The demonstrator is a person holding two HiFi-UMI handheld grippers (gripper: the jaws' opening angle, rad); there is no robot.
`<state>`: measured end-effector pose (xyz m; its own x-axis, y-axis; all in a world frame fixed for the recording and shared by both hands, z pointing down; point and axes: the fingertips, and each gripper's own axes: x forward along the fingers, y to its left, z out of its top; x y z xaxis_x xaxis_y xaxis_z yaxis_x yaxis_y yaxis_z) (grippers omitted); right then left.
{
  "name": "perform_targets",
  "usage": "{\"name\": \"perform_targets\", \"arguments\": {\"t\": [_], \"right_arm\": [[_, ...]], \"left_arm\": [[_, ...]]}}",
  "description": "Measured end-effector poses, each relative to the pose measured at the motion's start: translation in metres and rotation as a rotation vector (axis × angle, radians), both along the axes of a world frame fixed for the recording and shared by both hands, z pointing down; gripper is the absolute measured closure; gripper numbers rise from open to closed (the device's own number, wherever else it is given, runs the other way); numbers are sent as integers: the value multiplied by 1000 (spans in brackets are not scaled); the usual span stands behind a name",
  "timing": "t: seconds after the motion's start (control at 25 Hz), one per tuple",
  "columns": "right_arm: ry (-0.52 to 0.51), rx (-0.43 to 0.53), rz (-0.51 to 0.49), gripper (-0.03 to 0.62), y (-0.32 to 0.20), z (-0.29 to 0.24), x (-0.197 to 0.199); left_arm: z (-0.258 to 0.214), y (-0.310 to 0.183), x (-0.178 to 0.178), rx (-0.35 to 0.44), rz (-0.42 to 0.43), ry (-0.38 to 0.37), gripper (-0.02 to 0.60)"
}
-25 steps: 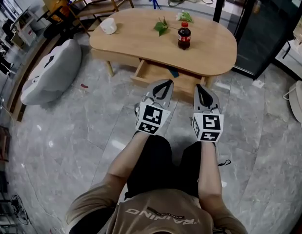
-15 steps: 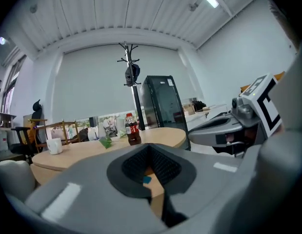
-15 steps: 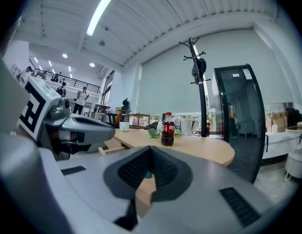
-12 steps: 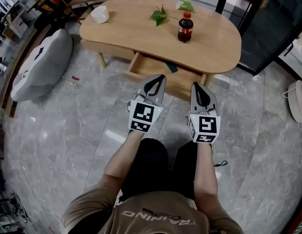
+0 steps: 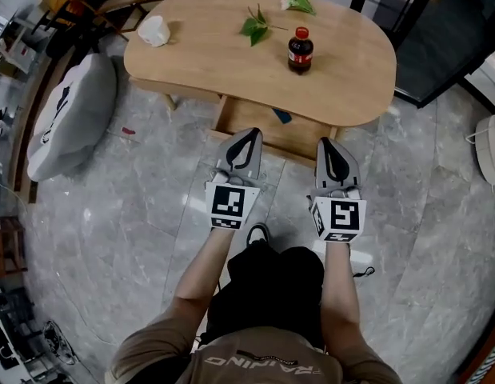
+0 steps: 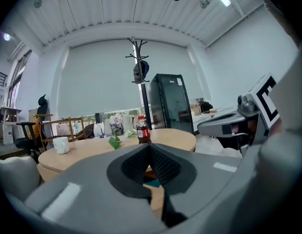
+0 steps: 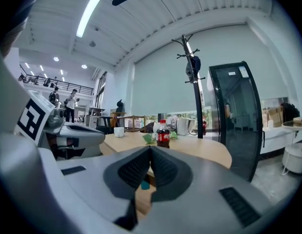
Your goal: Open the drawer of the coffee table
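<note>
1. My left claw (image 5: 249, 134) is closed and empty. In the left gripper view its dark pads meet at the tip.
2. My right claw (image 5: 328, 142) is closed too, with nothing between its pads. The two claws sit side by side in the middle of the head view, apart from each other.
3. The drawer (image 5: 295, 134) stands partly pulled out under the near edge of the coffee table (image 5: 223, 62), just above the centre of the head view. My claws cover much of its front board. Both tips overlap it, but I cannot tell whether either one touches the wood.
4. In both gripper views the drawer shows only as a thin slice of pale wood below the pads.
5. A small blue thing (image 5: 282, 116) lies inside the drawer, half under the table top. It might be a card or a lid, but it is too small to make out.
6. On the table top stand a bottle (image 5: 300, 50) right of centre, a cup (image 5: 154, 30) near the left end, and green leaves (image 5: 253, 26) between them.
7. The grey floor (image 5: 143, 206) lies open on both sides of my arms.
8. A grey cushion (image 5: 71, 114) at the left of the frame sits just beside the table's left end.
9. A dark glass cabinet (image 5: 447, 38) stands near the table's right end, cut off at the upper right.
</note>
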<state>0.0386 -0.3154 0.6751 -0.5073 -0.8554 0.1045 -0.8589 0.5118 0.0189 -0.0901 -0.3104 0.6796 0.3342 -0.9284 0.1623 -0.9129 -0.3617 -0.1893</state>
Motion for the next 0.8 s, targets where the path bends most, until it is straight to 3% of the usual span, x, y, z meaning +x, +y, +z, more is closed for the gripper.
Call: {"name": "perform_targets", "arguments": {"t": [0.32,0.48,0.8], "right_arm": [[7,-40,1,591,11,-115,0],[6,-73,-25,590,22,-184,1],[12,-125,-83,591,61,-324,1]], "left_arm": [[-121,28,-20,1,-76,21,575],[-181,36,-16,-27,-45,-6,575],[-333,68,-9,-57,-21,17,575]]}}
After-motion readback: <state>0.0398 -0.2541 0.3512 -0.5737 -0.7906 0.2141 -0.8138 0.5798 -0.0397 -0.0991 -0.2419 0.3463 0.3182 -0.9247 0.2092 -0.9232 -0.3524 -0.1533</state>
